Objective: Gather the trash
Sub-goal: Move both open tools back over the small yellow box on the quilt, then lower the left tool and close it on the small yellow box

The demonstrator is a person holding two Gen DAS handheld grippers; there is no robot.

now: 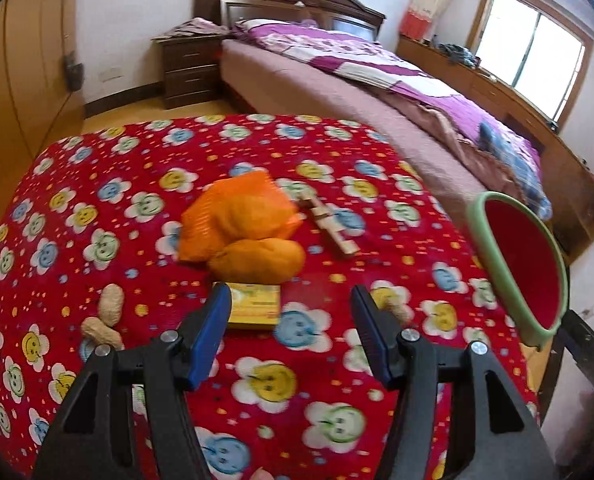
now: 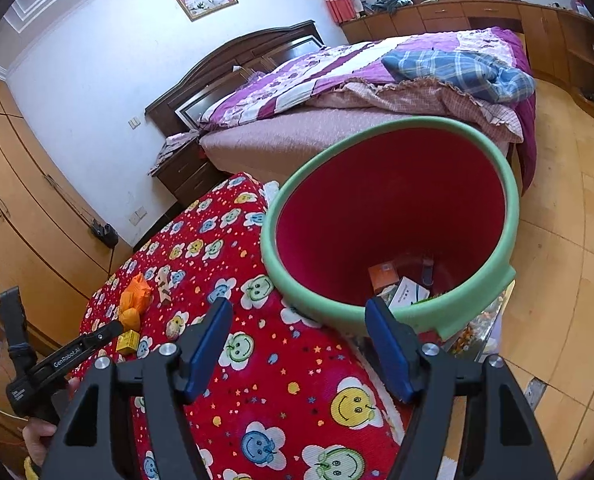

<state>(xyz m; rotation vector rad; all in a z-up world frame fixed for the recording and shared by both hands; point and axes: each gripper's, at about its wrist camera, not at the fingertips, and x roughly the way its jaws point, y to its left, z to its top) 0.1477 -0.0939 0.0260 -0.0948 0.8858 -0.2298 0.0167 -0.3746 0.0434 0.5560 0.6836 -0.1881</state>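
Note:
On the red smiley-flower cloth (image 1: 97, 200) lie an orange bag (image 1: 241, 212), an orange peel (image 1: 257, 260), a small yellow box (image 1: 257, 306), a wooden piece (image 1: 329, 224) and peanuts (image 1: 111, 304). My left gripper (image 1: 291, 300) is open, low over the cloth, with the yellow box just beyond its left finger. The red bin with a green rim (image 2: 393, 216) is tilted at the table's right edge and holds several scraps. My right gripper (image 2: 299, 312) is open and empty just in front of the bin's rim. The bin also shows in the left wrist view (image 1: 525, 264).
A bed with a purple quilt (image 1: 377, 64) stands behind the table, with a dark nightstand (image 1: 189, 68) beside it. Wooden wardrobes (image 2: 17, 184) line the left wall. The left gripper's body (image 2: 57, 360) shows at the left of the right wrist view.

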